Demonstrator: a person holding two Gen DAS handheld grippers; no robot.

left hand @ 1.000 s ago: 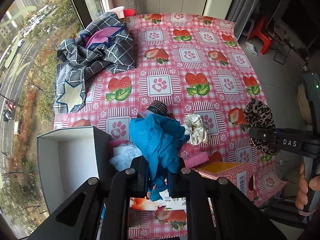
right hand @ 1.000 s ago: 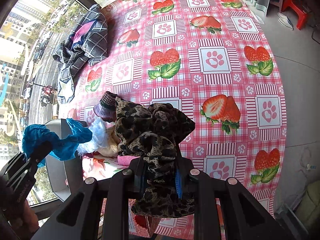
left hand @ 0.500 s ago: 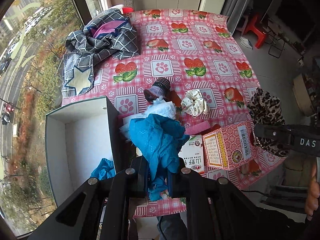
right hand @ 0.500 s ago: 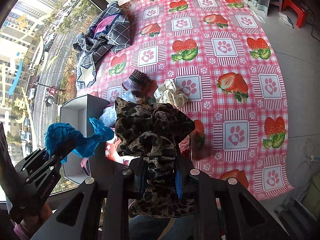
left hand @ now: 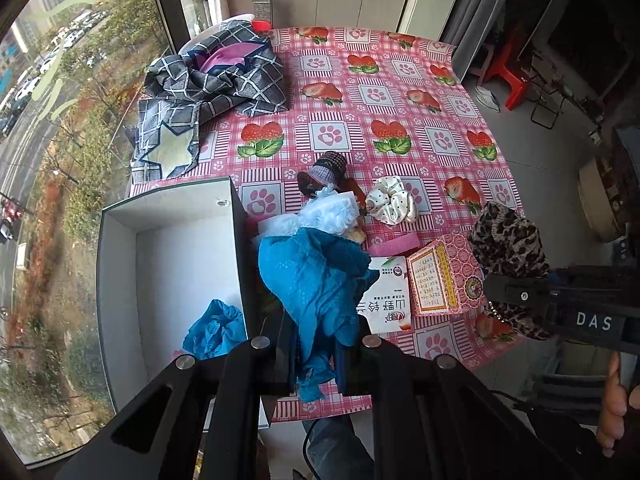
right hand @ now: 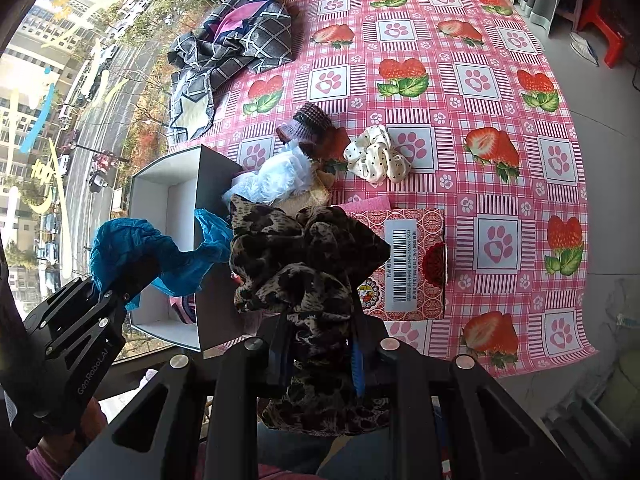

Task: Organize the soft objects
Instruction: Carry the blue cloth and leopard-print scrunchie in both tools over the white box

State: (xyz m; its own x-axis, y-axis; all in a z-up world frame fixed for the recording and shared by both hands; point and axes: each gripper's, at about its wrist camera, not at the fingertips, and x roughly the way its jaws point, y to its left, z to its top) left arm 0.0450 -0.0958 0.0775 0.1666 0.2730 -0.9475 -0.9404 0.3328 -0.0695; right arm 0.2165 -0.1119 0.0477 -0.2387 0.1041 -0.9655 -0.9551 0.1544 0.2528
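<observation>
My left gripper is shut on a blue scrunchie, held high above the table beside the open white box; it also shows in the right wrist view. Another blue scrunchie lies inside the box. My right gripper is shut on a leopard-print scrunchie, which also shows in the left wrist view, above the table's near edge. On the table lie a white dotted scrunchie, a pale blue frilly scrunchie and a knitted purple hat.
A checked dark cloth lies at the table's far left. A pink patterned carton, a white packet and a pink strip lie near the front edge. A window runs along the left; red stools stand far right.
Both grippers have risen and drawn back from the table with their scrunchies. The box interior, its blue scrunchie and the pink carton have come into view.
</observation>
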